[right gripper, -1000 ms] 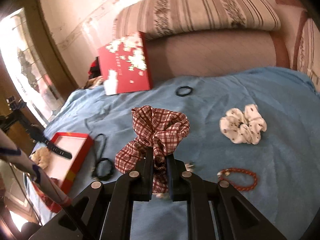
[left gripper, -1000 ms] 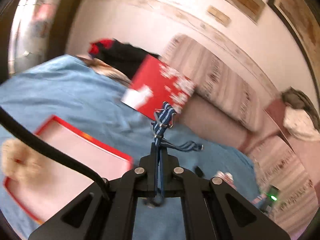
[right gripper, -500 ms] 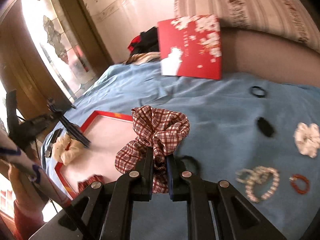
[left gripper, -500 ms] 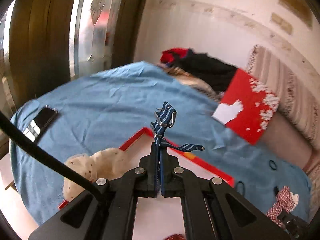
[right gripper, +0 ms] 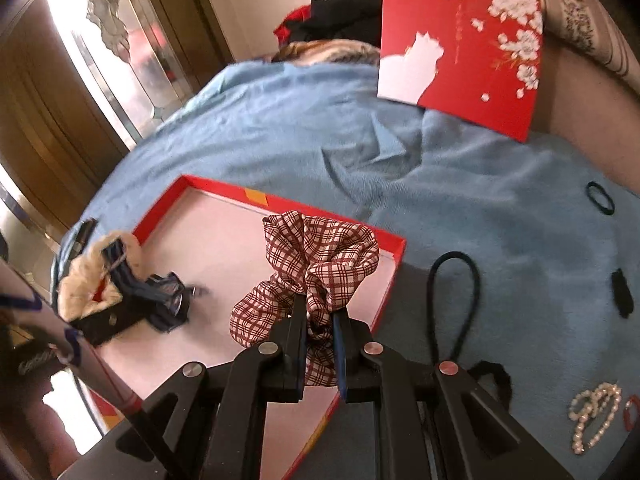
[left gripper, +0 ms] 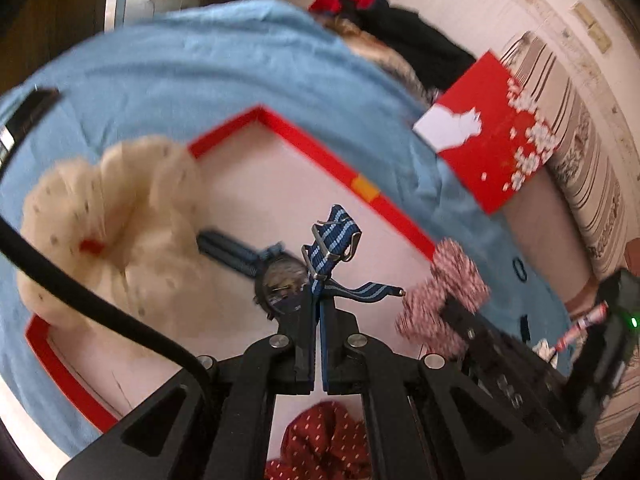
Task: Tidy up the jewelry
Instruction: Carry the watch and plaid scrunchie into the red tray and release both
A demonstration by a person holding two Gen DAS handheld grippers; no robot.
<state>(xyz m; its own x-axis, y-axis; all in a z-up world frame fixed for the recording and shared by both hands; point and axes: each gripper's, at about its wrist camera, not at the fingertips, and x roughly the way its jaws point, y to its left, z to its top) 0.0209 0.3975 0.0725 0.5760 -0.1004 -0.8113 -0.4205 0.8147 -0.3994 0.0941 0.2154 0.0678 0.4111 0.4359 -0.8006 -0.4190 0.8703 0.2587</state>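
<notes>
With both tongs clamped, our left tongs (left gripper: 316,320) on the blue striped woven watch strap (left gripper: 334,240) and our right tongs (right gripper: 320,344) on the maroon plaid fabric scrunchie (right gripper: 316,264), each at frame centre over the shallow red-rimmed box tray (right gripper: 224,188), we risk the dangling strap tail snagging on release.

You have a bed spread with a blue blanket (right gripper: 280,128). On it lie the red tray (right gripper: 362,234), a long black hair tie (right gripper: 454,300), a small black hair tie (right gripper: 600,197), a black clip (right gripper: 622,293) and a pearl bracelet (right gripper: 594,416). The red lid (right gripper: 460,48) leans at the far edge.
</notes>
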